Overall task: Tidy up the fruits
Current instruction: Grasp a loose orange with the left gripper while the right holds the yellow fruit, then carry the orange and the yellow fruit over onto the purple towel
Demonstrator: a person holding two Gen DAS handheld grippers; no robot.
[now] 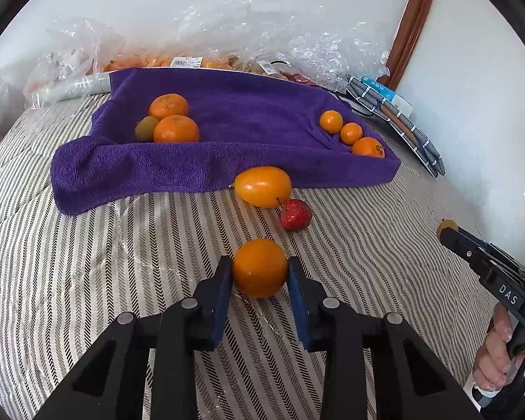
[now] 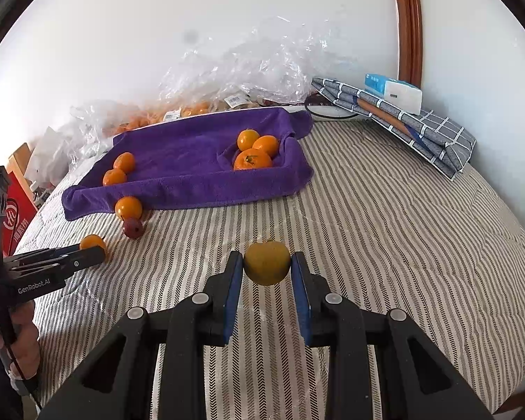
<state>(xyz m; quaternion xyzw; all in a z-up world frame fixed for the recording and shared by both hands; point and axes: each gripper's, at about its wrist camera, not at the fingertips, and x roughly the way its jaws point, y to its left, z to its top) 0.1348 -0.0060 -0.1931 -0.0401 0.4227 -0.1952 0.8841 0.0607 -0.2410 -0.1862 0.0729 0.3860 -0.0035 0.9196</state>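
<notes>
My left gripper [image 1: 260, 268] is shut on an orange [image 1: 260, 268], low over the striped cover. My right gripper [image 2: 266, 262] is shut on a yellow-green round fruit [image 2: 266, 262]; it also shows at the right of the left wrist view [image 1: 447, 227]. A purple towel-lined tray [image 1: 206, 164] holds two oranges and a kiwi [image 1: 145, 127] at its left and three small oranges [image 1: 350, 133] at its right. In front of the tray lie a yellow-orange oval fruit [image 1: 263, 186] and a small red fruit [image 1: 295, 214].
Clear plastic bags of fruit [image 1: 248, 35] are piled behind the tray against the wall. Folded checked cloth [image 2: 413, 126] with a white box lies at the back right. A red carton [image 2: 15, 217] stands at the left edge of the striped bed cover [image 2: 385, 245].
</notes>
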